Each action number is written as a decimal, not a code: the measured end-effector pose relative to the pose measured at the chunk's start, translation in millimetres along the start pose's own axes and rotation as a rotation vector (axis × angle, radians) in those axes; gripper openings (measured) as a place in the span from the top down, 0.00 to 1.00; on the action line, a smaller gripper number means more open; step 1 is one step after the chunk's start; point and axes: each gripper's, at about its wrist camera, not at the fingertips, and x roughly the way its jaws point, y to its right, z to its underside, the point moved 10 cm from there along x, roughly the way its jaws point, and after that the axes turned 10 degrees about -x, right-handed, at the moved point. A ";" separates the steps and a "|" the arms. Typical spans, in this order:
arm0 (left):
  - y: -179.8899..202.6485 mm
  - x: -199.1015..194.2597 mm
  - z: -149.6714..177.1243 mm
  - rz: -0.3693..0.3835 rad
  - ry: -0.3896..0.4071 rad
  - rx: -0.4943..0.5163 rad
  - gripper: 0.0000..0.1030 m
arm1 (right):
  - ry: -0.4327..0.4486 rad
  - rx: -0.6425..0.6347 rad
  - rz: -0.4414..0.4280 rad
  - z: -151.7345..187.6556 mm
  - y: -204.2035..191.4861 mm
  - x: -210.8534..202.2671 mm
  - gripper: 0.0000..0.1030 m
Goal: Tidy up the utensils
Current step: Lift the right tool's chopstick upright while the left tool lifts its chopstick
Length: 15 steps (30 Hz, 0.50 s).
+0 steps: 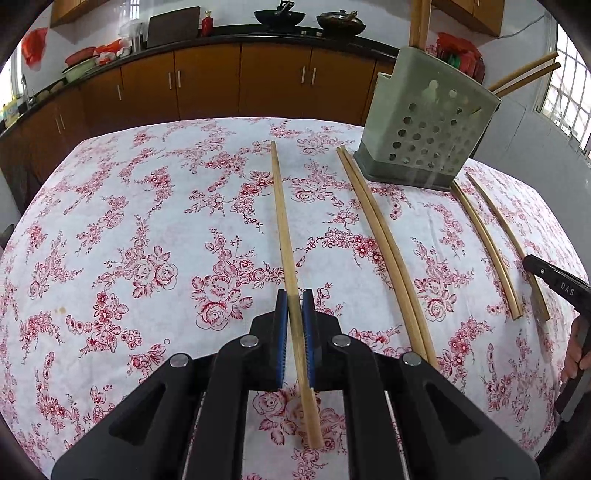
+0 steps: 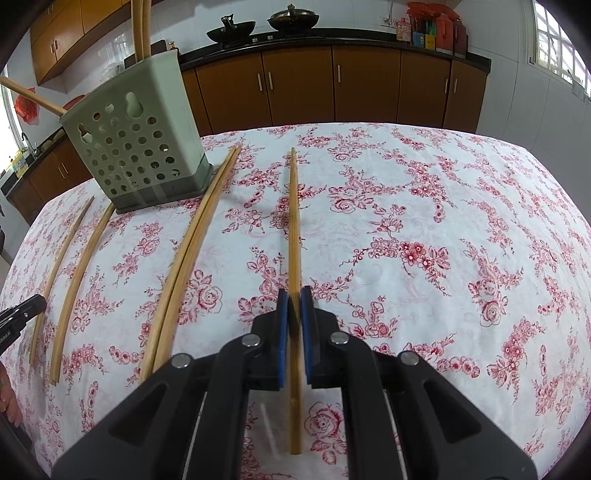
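In the left wrist view my left gripper [image 1: 294,306] is shut on a single bamboo chopstick [image 1: 282,221] that runs away across the floral tablecloth [image 1: 147,221]. In the right wrist view my right gripper [image 2: 294,304] is shut on another bamboo chopstick [image 2: 293,221], which also points at the far edge. A grey-green perforated utensil holder [image 1: 428,125] [image 2: 140,140] stands at the back with several chopsticks in it. A close pair of chopsticks [image 1: 384,251] [image 2: 192,236] lies beside the holder. Two more loose chopsticks [image 1: 484,247] [image 2: 85,258] lie beyond it.
A black finger of the other gripper [image 1: 554,282] [image 2: 22,314] shows at each view's edge near the outermost loose chopstick, with part of a hand [image 1: 576,350] behind it. Brown kitchen cabinets [image 1: 207,81] and a dark counter with woks [image 1: 279,16] run behind the table.
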 end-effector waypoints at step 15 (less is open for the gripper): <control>0.7 -1.3 2.7 -0.020 0.002 0.011 0.91 | -0.005 -0.026 0.018 4.3 -3.5 -3.3 0.89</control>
